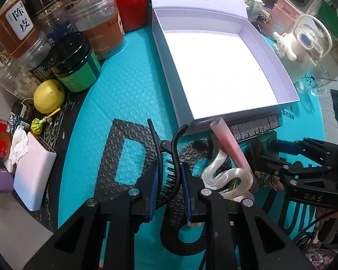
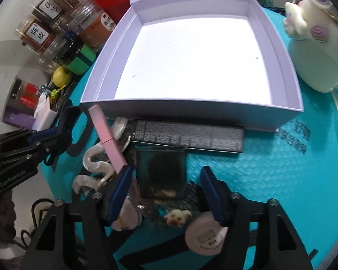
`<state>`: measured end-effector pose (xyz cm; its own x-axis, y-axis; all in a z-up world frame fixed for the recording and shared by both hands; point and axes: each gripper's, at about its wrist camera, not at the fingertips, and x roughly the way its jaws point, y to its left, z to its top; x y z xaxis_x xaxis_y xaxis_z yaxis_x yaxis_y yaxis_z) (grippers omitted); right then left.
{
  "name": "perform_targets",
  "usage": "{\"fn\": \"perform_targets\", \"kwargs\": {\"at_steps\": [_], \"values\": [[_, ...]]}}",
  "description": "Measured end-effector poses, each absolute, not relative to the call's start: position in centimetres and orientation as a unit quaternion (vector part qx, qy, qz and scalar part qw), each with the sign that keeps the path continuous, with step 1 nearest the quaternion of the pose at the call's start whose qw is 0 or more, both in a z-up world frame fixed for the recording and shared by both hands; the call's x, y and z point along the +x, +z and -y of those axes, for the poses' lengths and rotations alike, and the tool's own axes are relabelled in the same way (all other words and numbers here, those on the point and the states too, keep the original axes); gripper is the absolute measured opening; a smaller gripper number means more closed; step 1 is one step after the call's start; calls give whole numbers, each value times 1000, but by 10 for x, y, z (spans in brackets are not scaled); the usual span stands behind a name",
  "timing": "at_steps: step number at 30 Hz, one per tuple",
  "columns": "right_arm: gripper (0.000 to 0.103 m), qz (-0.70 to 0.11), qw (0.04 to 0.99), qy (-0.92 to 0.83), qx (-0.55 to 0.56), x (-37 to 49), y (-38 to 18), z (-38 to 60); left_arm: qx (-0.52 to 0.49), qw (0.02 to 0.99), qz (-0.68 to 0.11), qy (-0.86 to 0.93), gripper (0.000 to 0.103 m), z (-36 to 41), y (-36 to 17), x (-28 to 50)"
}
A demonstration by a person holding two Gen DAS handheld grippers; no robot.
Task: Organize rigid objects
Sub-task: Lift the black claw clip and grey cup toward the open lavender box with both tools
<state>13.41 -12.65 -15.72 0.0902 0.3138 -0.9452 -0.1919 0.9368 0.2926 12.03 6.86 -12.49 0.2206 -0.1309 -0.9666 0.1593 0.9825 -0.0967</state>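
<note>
My left gripper (image 1: 170, 175) is shut on a black hair claw clip (image 1: 166, 146) and holds it off the teal mat, in front of the open white box (image 1: 162, 51). In the right wrist view the left gripper (image 2: 64, 132) carries the clip (image 2: 73, 114) at the left. My right gripper (image 2: 166, 180) points down over a dark green translucent square case (image 2: 161, 171). Its fingers straddle the case with gaps on both sides, so it is open. Beside it lie a pink tube (image 2: 108, 139), a pearly wavy hair clip (image 2: 94, 164) and a long black box (image 2: 189, 137).
Jars (image 1: 94, 24), a lemon (image 1: 48, 95) and a white holder (image 1: 35, 175) crowd the left. A cream character mug (image 1: 302, 45) stands right of the box. A round pink compact (image 2: 205, 236) and a small charm (image 2: 178, 217) lie near my right fingers.
</note>
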Motion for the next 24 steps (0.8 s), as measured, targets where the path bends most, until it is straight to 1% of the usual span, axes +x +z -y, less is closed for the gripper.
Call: {"fn": "perform_targets", "kwargs": {"at_steps": [1,10,24], "values": [[46,-654,735,172,49,134,-158,126,11,781,-617,-93,20,-67,-125,121],[46,-644,744,166,65,124,-140,131,0,787,-610,-95,20,-56,-126,119],[46,-614,771,147,82,83,-93,142,3,810,-575,-117,20,-41,-88,91]]}}
